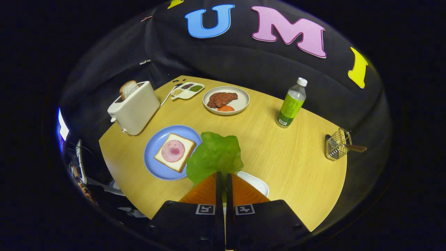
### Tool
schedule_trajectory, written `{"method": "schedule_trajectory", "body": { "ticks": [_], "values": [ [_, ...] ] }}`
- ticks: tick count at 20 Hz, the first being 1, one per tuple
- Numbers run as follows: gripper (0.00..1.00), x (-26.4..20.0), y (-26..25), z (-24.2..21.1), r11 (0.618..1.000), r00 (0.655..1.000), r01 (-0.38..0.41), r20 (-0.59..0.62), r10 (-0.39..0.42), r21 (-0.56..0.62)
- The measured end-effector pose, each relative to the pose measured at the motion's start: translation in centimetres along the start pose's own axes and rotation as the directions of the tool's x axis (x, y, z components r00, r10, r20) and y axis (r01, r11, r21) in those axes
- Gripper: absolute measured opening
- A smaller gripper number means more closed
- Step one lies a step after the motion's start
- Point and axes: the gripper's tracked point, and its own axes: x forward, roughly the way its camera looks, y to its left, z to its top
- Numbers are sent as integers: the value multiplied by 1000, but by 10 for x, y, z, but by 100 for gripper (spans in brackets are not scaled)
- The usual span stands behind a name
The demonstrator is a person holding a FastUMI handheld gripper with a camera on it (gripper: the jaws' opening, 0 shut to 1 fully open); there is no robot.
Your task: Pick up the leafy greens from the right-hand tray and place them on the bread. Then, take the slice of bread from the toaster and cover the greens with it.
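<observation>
- Our claw (223, 177) is closed on the lettuce leaf (214, 157): both fingers pinch its near edge, and the rest of the leaf fans out just ahead of the fingertips, lifted off the white tray (256, 183) that shows beneath and to the right of the fingers.
- What the coming move turns on: the slice of bread (175, 152), topped with a round of ham (172, 150), lies ahead and to the left of the claw on the blue plate (155, 165). The leaf's left edge already overlaps the plate's right rim in this view, though how high it hangs above it we cannot tell.
- We judge the move to be a short carry leftward and slightly forward, so the leaf's broad part comes over the ham, then a lowering and release.
- The bread sits turned as a diamond to us, one corner pointing toward the claw; the leaf is about as wide as the slice, so centring matters.
- Nothing stands between the leaf and the bread.
- The toaster (134, 108) stands just beyond the plate on the left, a second slice of bread (128, 89) poking from its slot; that is for the later step.
- Farther on the tabletop (278, 153): a plate of meat (226, 100), a condiment dish (187, 90), a green bottle (292, 103) and a wire basket (337, 144), all well apart from our path.
</observation>
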Motion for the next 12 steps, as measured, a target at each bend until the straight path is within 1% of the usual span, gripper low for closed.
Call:
{"method": "schedule_trajectory", "body": {
  "ticks": [3, 6, 9, 12],
  "values": [
    [6, 8, 30, 21, 999, 999, -45, 3, 45, -28],
    [6, 25, 62, 35, 994, 996, -94, -13, 93, -58],
    [6, 48, 99, 40, 985, 986, -160, -52, 156, -68],
    [6, 70, 128, 37, 977, 978, -190, -102, 180, -101]
  ]
}}
